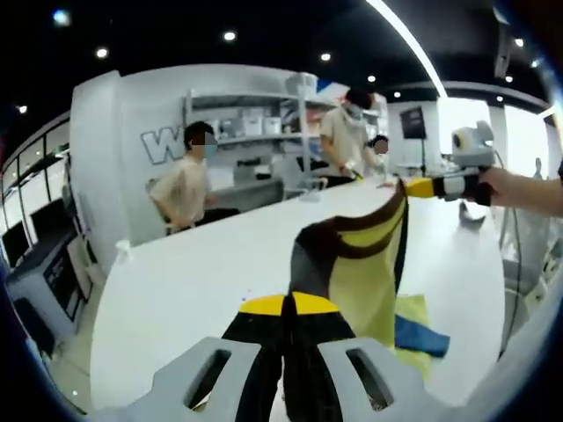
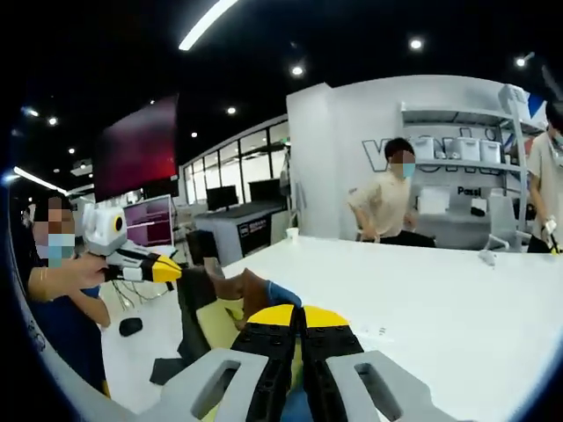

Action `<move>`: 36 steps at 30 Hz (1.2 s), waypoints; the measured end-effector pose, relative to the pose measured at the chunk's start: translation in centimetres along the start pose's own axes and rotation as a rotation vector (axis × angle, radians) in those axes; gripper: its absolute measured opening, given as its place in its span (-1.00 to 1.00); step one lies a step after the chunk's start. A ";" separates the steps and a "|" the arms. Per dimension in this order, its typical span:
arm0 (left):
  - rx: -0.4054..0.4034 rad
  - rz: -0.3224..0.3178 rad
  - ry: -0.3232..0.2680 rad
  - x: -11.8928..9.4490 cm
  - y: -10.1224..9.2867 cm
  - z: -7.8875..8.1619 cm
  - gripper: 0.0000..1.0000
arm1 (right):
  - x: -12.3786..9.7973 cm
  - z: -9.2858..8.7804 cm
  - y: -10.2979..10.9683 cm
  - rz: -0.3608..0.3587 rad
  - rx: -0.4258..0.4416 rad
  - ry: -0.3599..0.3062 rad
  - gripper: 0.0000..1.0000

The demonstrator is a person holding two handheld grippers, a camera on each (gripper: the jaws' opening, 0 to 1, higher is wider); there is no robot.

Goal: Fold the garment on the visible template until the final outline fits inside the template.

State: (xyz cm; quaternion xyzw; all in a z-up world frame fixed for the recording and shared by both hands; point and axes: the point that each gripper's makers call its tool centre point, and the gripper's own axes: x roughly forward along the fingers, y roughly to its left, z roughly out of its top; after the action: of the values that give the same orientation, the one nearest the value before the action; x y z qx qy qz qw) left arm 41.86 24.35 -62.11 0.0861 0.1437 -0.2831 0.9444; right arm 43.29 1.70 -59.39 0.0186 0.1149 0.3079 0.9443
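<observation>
Left gripper (image 1: 288, 305): yellow-tipped jaws together, clamped on edge of garment (image 1: 365, 272). Garment pale yellow w/ dark brown and black bands, blue patch low down; stretched taut up and away to right gripper (image 1: 420, 187), seen far side in left gripper view, held by a hand (image 1: 501, 186). Lower part of cloth drooping to white table (image 1: 202, 272), blue bit touching tabletop.

Right gripper view: own right gripper (image 2: 299, 316) w/ jaws shut tight on garment (image 2: 230, 303), brown and blue folds bunched just past tips. Left gripper (image 2: 172, 269) at other end, yellow tips pinched on dark edge of cloth, held by a person (image 2: 54, 290) at table's edge. Cloth hanging between the two, off table at that end.

Template: can't tell where, not made out under cloth.

Background: two people (image 1: 189, 187) standing by shelving (image 1: 255, 114) w/ white wall (image 1: 132, 167) behind; monitors (image 2: 149, 220) on desks farther off.
</observation>
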 end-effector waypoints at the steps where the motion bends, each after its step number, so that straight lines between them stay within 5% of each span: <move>1: 0.000 -0.002 0.004 0.2 0.0 -0.1 -1.00 | 0.2 -0.1 -0.1 -0.002 0.000 0.001 -1.00; 22: 0.019 -0.012 0.147 8.5 4.0 -5.1 -1.00 | 7.7 -5.0 -3.8 -0.029 0.063 0.094 -1.00; 36: 0.012 0.006 0.189 10.6 5.0 -6.5 -1.00 | 10.7 -6.7 -5.2 -0.047 0.112 0.107 -1.00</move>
State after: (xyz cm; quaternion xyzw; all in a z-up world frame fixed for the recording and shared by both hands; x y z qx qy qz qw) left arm 51.69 24.69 -71.18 0.1189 0.2303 -0.2715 0.9269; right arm 53.20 3.52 -68.65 0.0524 0.1826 0.2794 0.9412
